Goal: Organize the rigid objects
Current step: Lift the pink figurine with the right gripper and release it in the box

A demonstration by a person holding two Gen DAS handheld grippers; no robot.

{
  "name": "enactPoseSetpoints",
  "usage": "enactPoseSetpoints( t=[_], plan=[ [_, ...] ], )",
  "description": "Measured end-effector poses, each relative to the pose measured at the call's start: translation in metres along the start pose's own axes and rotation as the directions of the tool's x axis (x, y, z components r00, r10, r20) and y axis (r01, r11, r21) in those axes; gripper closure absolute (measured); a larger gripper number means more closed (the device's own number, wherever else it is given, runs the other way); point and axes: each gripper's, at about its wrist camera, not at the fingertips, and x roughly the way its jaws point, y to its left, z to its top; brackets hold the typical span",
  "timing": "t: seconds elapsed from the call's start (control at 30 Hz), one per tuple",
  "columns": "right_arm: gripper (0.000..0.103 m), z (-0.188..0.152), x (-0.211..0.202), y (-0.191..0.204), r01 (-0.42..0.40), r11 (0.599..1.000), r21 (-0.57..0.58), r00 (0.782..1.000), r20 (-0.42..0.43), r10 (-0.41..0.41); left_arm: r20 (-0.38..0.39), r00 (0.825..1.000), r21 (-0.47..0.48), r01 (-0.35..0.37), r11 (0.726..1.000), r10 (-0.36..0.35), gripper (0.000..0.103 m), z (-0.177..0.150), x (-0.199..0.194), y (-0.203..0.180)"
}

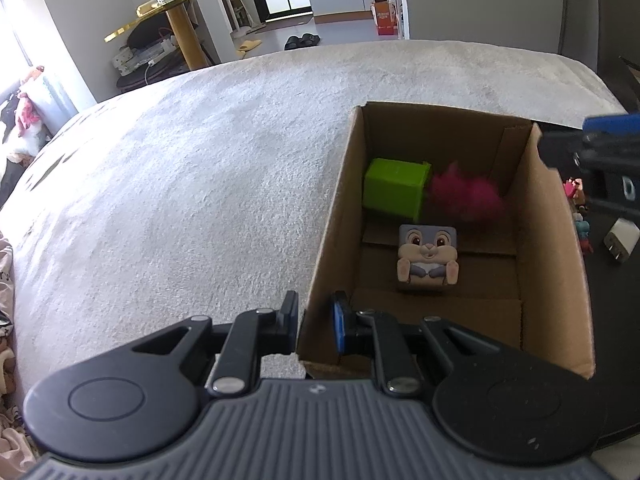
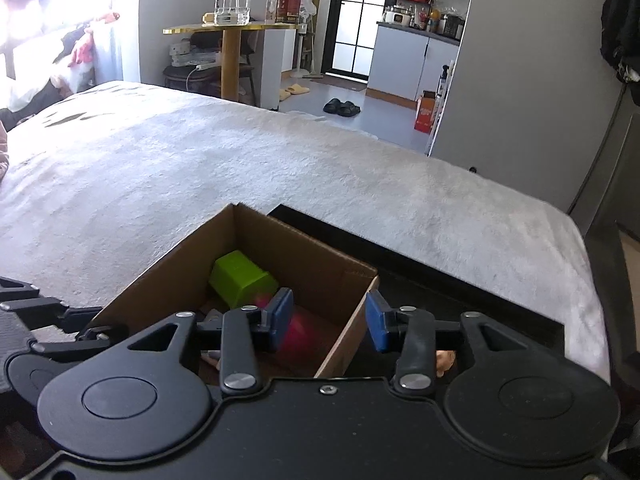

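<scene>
A cardboard box (image 1: 336, 224) stands open on the white bed cover. Inside lie a green cube (image 1: 394, 188), a blurred pink fuzzy thing (image 1: 464, 196) and a square bunny-print block (image 1: 427, 258). My left gripper (image 1: 316, 322) is shut on the box's near left wall, one finger on each side. In the right wrist view the box (image 2: 192, 256) sits below my right gripper (image 2: 330, 320), which is open and empty above the box's right wall, over the green cube (image 2: 240, 278) and the pink thing (image 2: 298, 330).
A black tray (image 2: 440, 272) lies right of the box, with small figurines (image 1: 580, 216) and a white charger plug (image 1: 620, 244) on it. The white bed cover (image 1: 180, 200) stretches left and beyond. A gold side table (image 2: 232, 40) stands past the bed.
</scene>
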Motion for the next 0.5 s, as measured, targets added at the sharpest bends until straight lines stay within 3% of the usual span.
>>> enactPoseSetpoints(
  t=[0.13, 0.3, 0.5],
  plan=[
    [0.062, -0.009, -0.002, -0.003, -0.009, 1.0, 0.011, 1.0, -0.021, 0.009, 0.003, 1.0, 0.002, -0.001, 1.0, 0.001, 0.087, 0.0, -0.001, -0.001],
    [0.047, -0.019, -0.006, -0.004, 0.008, 1.0, 0.018, 0.999, -0.04, -0.007, 0.005, 1.0, 0.001, -0.003, 1.0, 0.003, 0.087, 0.0, -0.001, -0.002],
    [0.044, -0.028, -0.009, -0.014, 0.012, 0.998, 0.058, 0.998, -0.057, -0.008, 0.008, 1.0, 0.009, -0.006, 1.0, 0.006, 0.087, 0.0, -0.001, -0.002]
  ],
)
